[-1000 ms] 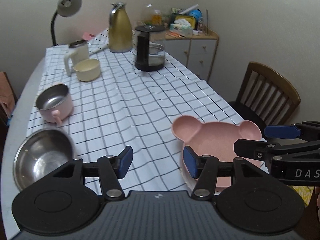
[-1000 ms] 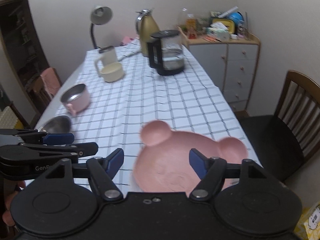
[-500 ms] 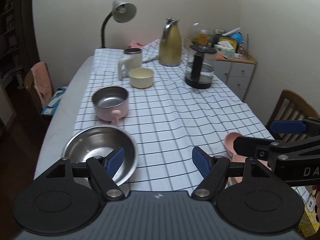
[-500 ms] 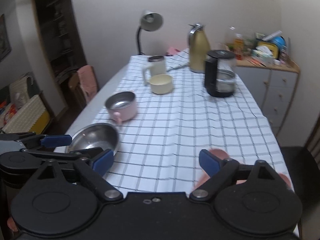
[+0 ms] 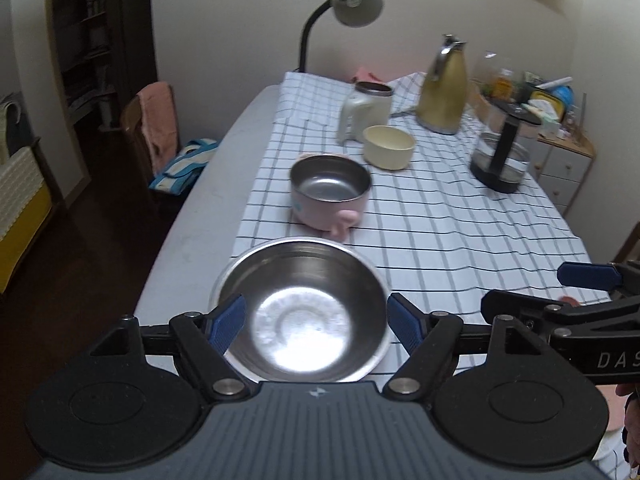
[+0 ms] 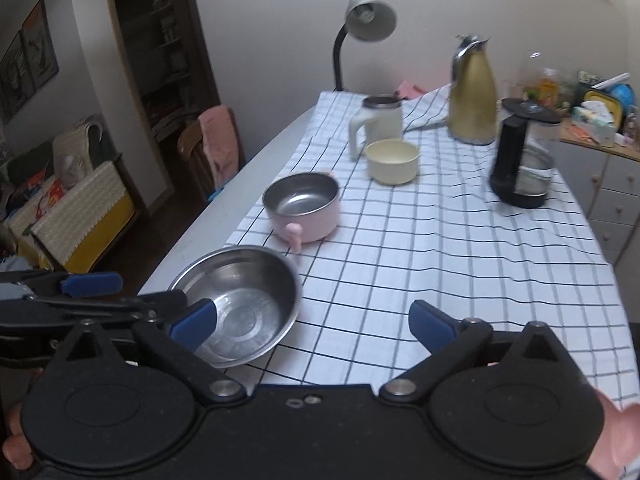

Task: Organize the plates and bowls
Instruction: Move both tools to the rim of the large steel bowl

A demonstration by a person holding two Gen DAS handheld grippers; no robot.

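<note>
A large steel bowl [image 5: 300,304] sits at the table's near left edge, also in the right wrist view [image 6: 244,300]. My left gripper [image 5: 316,320] is open, its blue pads either side of the bowl and above it. My right gripper [image 6: 312,324] is open and empty over the checked cloth, right of the bowl. Behind stand a pink steel-lined bowl [image 5: 330,196] [image 6: 302,206] and a cream bowl [image 5: 388,147] [image 6: 393,161]. The pink bear plate shows only as a sliver [image 5: 568,300] behind the right gripper.
A white mug [image 6: 376,124], gold thermos [image 6: 472,92], glass coffee pot [image 6: 522,160] and desk lamp [image 6: 368,20] stand at the far end. A chair with a pink cloth [image 6: 216,140] is on the left, a cabinet [image 6: 612,184] on the right.
Both grippers swung left, away from the pink bear plate, which has left view. The steel bowl now lies between the left gripper's pads. Both stay open.
</note>
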